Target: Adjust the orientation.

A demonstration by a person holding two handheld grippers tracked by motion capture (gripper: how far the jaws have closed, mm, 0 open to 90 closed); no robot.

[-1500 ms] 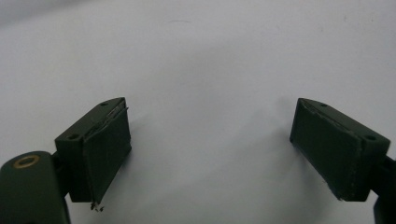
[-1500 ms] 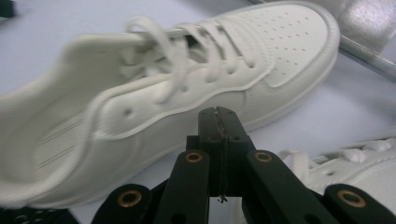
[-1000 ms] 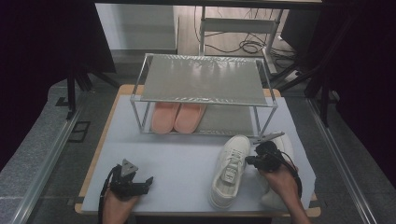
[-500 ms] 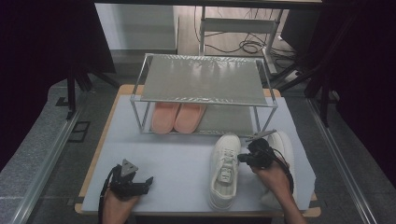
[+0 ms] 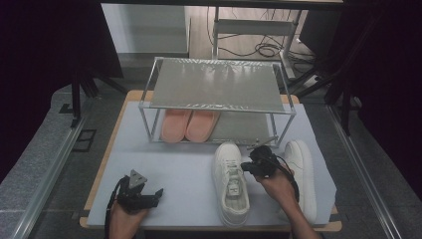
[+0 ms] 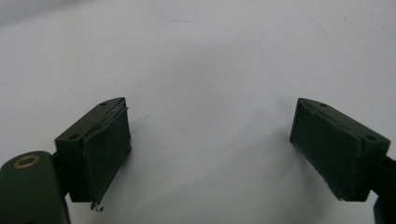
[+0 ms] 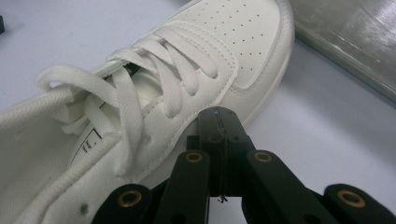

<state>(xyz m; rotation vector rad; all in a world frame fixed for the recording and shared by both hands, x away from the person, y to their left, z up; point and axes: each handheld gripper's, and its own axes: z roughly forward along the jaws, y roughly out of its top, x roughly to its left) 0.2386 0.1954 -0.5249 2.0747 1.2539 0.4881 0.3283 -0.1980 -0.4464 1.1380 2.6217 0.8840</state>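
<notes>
- Lying toe toward rack (image 5: 214, 94), white sneaker (image 5: 230, 181) on table (image 5: 174, 169): perforated toe, flat white laces, clean.
- R gripper (image 5: 245, 166) jaws fully closed, nothing held, tips against shoe's side.
- L gripper (image 5: 158, 192) jaws wide apart, empty.

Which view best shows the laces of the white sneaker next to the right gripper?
The right gripper view: the laces fill it close up, crossings distinct, beside the shut right gripper. The high view shows the sneaker whole, laces small. The left gripper view faces bare table.

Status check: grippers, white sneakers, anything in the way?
Right gripper shut, empty, against left sneaker. Left gripper open, empty. Other sneaker beside right hand. Rack ahead.
</notes>
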